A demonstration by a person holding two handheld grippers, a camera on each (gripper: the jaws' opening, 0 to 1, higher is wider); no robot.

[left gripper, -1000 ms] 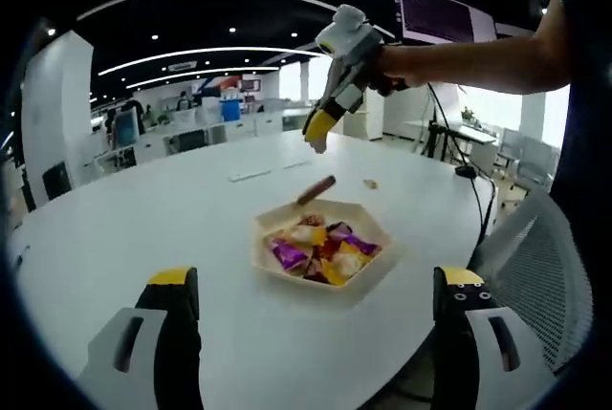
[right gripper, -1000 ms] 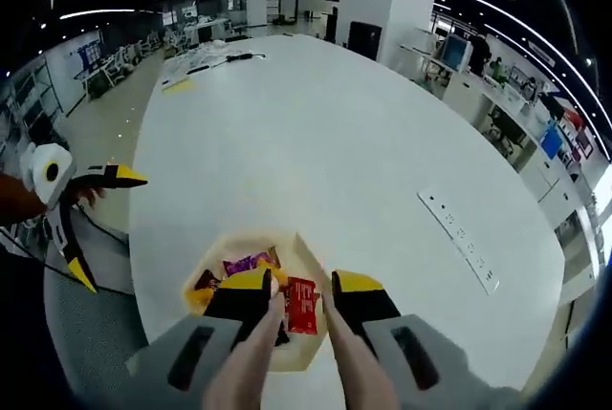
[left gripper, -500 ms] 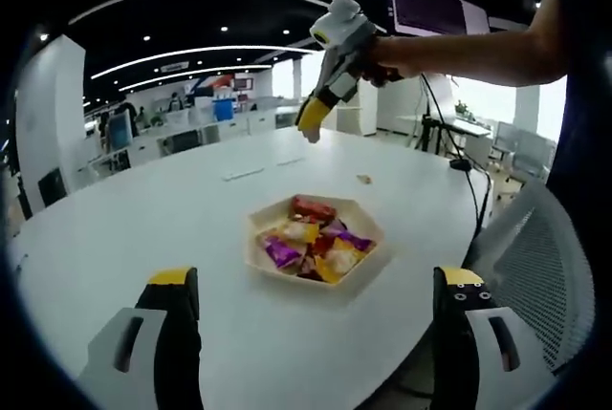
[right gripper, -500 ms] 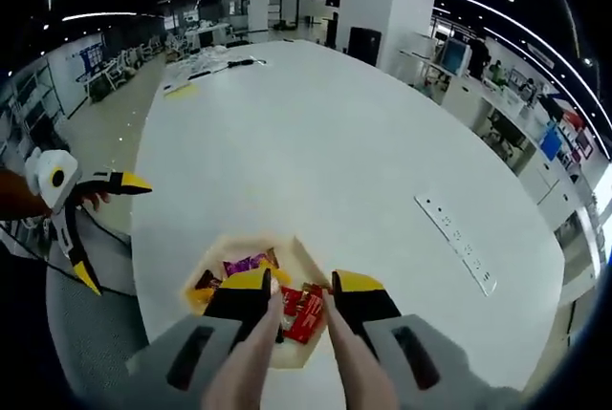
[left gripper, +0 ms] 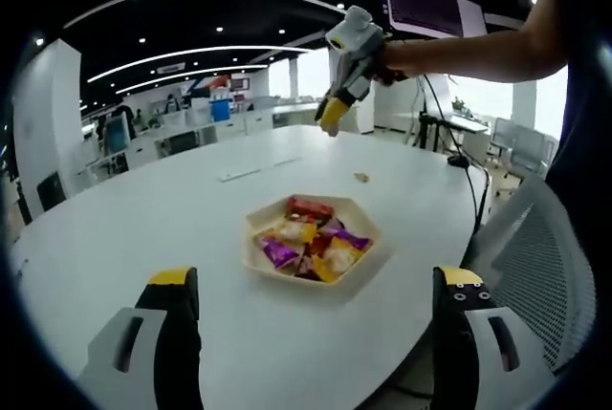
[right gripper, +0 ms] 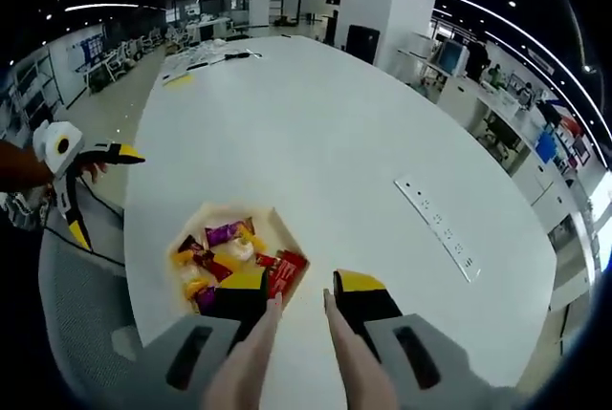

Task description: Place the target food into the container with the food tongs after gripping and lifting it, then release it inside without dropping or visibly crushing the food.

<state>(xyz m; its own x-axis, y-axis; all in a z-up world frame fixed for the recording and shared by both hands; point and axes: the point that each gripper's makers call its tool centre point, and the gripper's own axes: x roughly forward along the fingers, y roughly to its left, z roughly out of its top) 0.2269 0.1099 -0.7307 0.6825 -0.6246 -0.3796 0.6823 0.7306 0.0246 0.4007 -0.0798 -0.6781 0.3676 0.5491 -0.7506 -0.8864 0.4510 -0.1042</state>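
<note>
Red-wrapped snack (left gripper: 309, 207) lying inside the hexagonal container (left gripper: 268, 259), at the far edge in the left gripper view, among purple, yellow and orange wrapped pieces; in the right gripper view, same red packet (right gripper: 284, 269) at the container's near right side, just above the right gripper (right gripper: 302, 292). Container (right gripper: 278, 228) resting on the white table (left gripper: 115, 228). Food tongs (right gripper: 296, 353) rising between the right gripper's yellow-tipped jaws, tips parted with a clear gap and holding nothing, hanging above the bare table beside the container. Left gripper (left gripper: 316, 310) spread wide, empty, low over the table's near edge. Right gripper (left gripper: 337, 109) held high above the table by an outstretched arm (left gripper: 459, 52). Small crumb-like bit (left gripper: 360, 178) on the table beyond the container. Power strip (right gripper: 442, 228) set in the table. Mesh chair (left gripper: 535, 257) at the right.
</note>
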